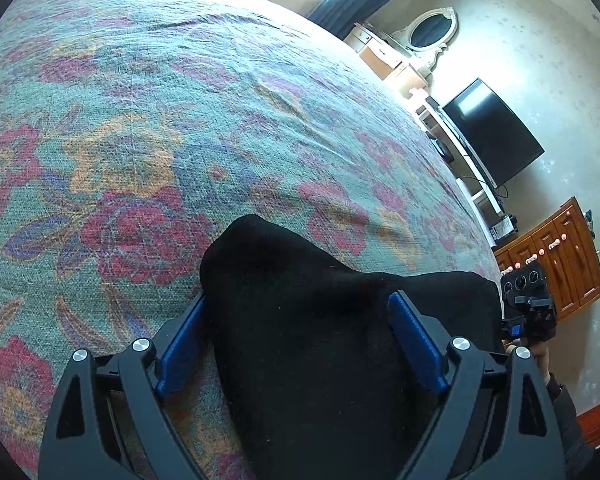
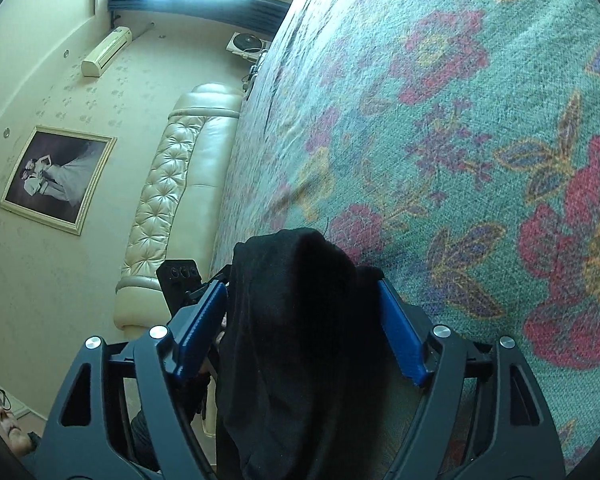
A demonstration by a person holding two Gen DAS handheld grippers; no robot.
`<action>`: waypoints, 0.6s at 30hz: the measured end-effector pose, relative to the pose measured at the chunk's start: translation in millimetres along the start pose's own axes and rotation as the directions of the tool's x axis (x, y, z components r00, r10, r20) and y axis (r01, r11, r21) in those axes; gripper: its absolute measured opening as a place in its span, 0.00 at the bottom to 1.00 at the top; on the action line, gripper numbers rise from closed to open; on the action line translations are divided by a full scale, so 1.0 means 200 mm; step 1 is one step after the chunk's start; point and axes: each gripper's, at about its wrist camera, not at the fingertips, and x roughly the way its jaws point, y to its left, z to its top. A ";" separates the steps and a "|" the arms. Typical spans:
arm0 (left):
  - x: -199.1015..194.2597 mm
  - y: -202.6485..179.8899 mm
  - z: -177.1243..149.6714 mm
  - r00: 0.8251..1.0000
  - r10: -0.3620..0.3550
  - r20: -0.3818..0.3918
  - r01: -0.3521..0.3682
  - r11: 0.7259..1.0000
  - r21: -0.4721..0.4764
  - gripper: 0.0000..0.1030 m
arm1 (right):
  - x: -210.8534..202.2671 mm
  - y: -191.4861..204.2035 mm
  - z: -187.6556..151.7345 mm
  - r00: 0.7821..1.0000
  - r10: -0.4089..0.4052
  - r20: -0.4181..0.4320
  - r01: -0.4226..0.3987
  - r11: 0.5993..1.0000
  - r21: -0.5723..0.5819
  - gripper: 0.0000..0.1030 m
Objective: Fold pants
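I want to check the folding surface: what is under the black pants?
The black pants lie on a flowered bedspread, which shows all around them. The part directly beneath the cloth is covered.

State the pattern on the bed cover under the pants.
The bed cover is teal-green with red, orange and purple flowers, seen best in the left wrist view.

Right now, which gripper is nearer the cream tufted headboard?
Left. The left gripper is at the end of the black pants toward the headboard; the right gripper is at the other end, farther from it.
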 end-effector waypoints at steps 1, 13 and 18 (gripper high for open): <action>0.00 0.01 0.00 1.000 -0.007 0.002 0.007 1.000 -0.009 0.84 | 0.01 0.00 0.01 1.000 -0.006 -0.002 0.006 1.000 -0.002 0.73; -0.02 -0.02 -0.02 0.996 0.087 0.028 -0.089 0.994 0.056 0.50 | -0.03 0.01 -0.07 0.997 -0.074 0.030 0.075 0.997 -0.036 0.34; -0.05 -0.07 -0.02 0.992 0.116 0.055 -0.120 0.988 0.092 0.43 | -0.05 0.07 -0.10 0.996 -0.071 0.059 0.074 0.996 -0.054 0.32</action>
